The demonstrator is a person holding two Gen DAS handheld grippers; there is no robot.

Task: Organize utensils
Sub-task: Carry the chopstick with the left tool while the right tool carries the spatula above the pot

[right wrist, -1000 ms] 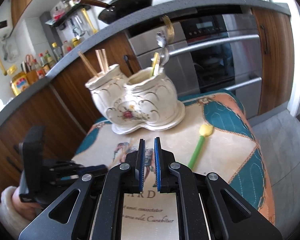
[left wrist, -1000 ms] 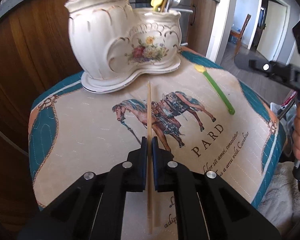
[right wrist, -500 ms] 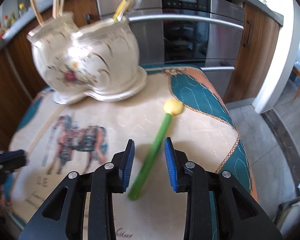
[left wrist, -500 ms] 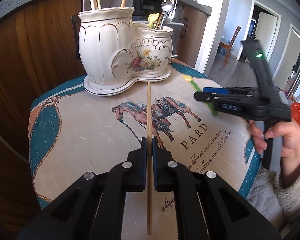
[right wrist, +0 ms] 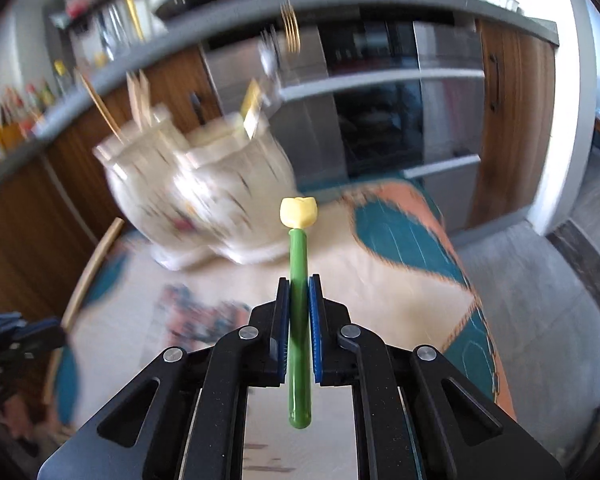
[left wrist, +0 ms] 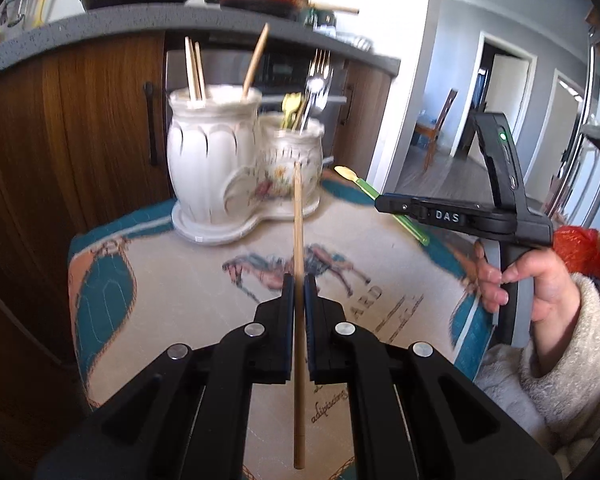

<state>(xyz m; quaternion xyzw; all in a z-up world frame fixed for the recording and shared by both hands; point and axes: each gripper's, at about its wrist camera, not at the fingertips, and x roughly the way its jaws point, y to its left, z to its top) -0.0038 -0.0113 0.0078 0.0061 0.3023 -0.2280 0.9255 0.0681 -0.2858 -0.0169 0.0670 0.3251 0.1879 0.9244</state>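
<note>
Claw work has moved on: the right claw [right wrist: 299, 294], half a second ago open astride the green-handled spoon with a yellow tulip bowl [right wrist: 299, 320], now clamps it, lifted short of the white two-pot ceramic holder [right wrist: 196, 196]. The left claw [left wrist: 299, 294] still pinches the thin wooden chopstick [left wrist: 298, 280], higher than earlier, aimed at that holder above the horse-print cloth [left wrist: 180, 280]. Both pieces look ready to drop in.

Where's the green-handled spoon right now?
The green-handled spoon is clamped in the right gripper, lifted off the cloth, its yellow head pointing toward the white ceramic holder. The left wrist view shows it right of that holder.
</note>
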